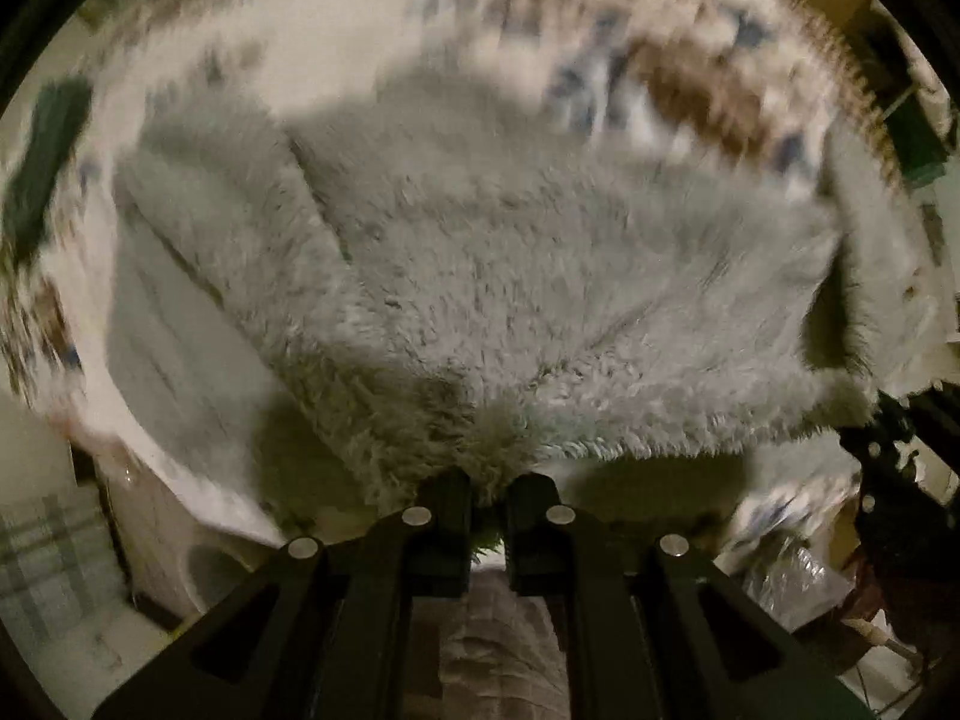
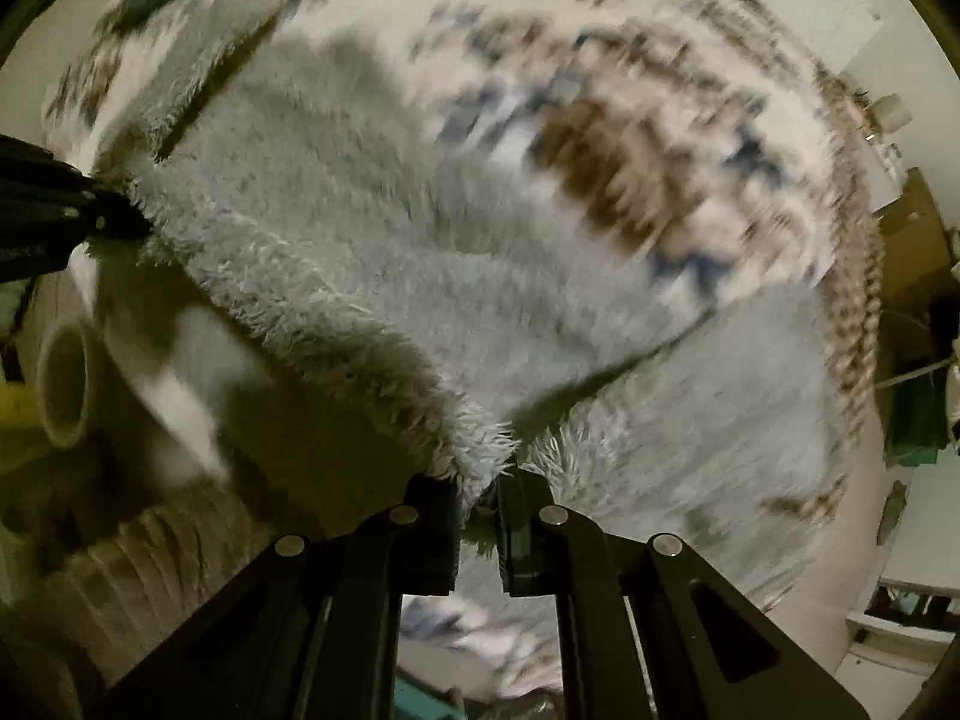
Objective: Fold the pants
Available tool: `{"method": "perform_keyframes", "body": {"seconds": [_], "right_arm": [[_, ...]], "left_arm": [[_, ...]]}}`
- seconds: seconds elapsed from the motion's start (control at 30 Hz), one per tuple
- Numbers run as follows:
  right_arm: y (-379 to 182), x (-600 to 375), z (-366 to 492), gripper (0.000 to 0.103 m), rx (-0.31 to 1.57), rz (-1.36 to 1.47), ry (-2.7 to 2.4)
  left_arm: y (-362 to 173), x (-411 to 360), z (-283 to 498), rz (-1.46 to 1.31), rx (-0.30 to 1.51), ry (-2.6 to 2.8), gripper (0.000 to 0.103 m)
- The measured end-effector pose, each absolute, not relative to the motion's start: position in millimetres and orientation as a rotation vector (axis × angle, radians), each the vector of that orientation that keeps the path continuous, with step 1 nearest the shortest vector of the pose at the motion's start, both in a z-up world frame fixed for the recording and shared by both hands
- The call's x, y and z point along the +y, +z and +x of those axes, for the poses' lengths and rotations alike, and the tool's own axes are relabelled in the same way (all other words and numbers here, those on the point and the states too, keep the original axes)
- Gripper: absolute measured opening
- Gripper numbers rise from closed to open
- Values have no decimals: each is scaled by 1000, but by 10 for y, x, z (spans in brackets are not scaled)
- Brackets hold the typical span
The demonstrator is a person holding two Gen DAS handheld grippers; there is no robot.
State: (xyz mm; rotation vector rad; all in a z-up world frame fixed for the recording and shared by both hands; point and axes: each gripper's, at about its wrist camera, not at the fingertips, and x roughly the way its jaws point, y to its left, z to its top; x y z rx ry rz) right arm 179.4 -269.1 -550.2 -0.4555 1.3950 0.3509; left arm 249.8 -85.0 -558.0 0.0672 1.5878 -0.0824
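While both grippers pinch its edge, fluffy pants (image 1: pixel 540 276) stretched sideways, left gripper (image 1: pixel 487 495), right gripper (image 2: pixel 479 495)

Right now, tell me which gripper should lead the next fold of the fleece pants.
Probably neither alone: left gripper and right gripper each pinch an edge of the lifted fleece pants above the patterned blanket, so move both together.

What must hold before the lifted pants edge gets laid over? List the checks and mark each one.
1. Left gripper shut on the fluffy pants: ok.
2. Right gripper shut on the same edge: ok.
3. Edge between the grippers hangs without a twist: ok.
4. Lower layer lies flat on the patterned blanket: cannot tell, blurred.
5. Folded edges line up: cannot tell.
6. Dark item on the blanket lies apart from the pants: ok.
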Motion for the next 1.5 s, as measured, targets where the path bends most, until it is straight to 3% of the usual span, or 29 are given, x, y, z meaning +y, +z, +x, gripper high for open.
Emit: {"method": "perform_keyframes", "body": {"seconds": [0.13, 0.23, 0.27, 0.3, 0.33, 0.43, 0.5, 0.8, 1.17, 1.23, 1.3, 1.37, 1.5], "right_arm": [[-6038, -2629, 1457, 18, 1499, -508, 359], [-6207, -2709, 1420, 41, 1575, -423, 346], [-6168, -2757, 1447, 59, 1581, -372, 335], [-6095, -2829, 1480, 79, 1585, -294, 326], [-6027, -2893, 1510, 84, 1588, -227, 319], [-5723, -3191, 1621, 87, 1579, -6, 248], [-5539, -3432, 1717, 89, 1564, 118, 177], [-5246, -4333, 2725, 89, 1481, 259, -177], [-6016, -4712, 3483, 87, 1562, 350, -358], [-6110, -4707, 3483, 67, 1585, 358, -361], [-6084, -4687, 3429, 35, 1570, 319, -371], [-5979, -4716, 3334, 20, 1525, 330, -366], [-5655, -4925, 2986, 15, 1433, 422, -386]], "left_arm": [[-6052, -887, 2351, 98, 1653, -57, 10], [-6037, -938, 2366, 115, 1665, -52, 16], [-5982, -944, 2379, 102, 1663, -48, 17], [-5906, -943, 2392, 78, 1661, -45, 26], [-5810, -943, 2412, 41, 1665, -49, 35], [-5600, -936, 2458, -8, 1659, -27, 63], [-5381, -989, 2547, 3, 1600, -3, 67], [-4901, -1265, 2923, 43, 1376, 99, 70], [-5236, -1556, 3252, 175, 1369, 103, 70], [-5271, -1565, 3258, 179, 1373, 104, 70], [-5292, -1573, 3252, 176, 1381, 101, 70], [-5300, -1587, 3230, 178, 1386, 93, 70], [-5291, -1632, 3150, 183, 1400, 70, 70]]}}
